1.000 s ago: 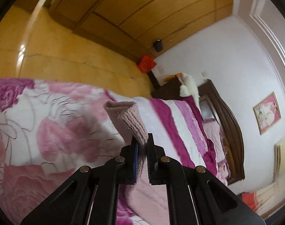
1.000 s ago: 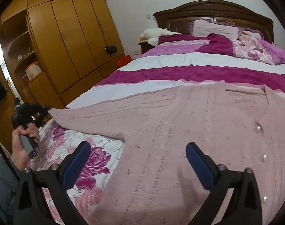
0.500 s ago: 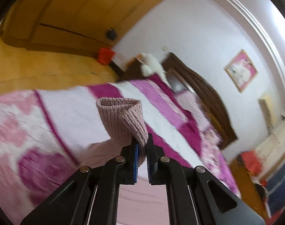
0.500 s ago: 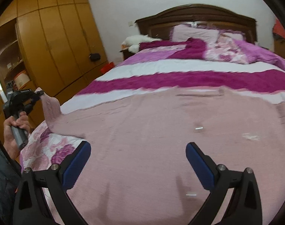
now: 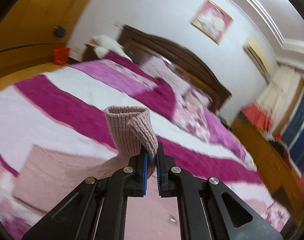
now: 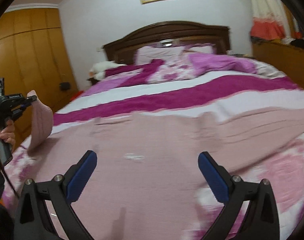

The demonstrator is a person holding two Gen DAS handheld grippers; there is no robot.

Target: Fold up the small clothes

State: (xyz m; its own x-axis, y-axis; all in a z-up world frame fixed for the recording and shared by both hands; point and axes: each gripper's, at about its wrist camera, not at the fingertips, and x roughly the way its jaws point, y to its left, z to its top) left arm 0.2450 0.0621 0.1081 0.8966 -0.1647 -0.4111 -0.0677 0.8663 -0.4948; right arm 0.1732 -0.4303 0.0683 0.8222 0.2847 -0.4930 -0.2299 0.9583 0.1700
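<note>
just one sweater (image 6: 152,140), two grippers

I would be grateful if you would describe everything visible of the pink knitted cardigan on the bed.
The pink knitted cardigan is dusty pink, seemingly wool, and lies spread flat across the striped bedspread. One sleeve is lifted off the bed, its ribbed cuff pinched in the shut left gripper. The open right gripper hovers above its body, not touching. Blur hides finer detail.
</note>
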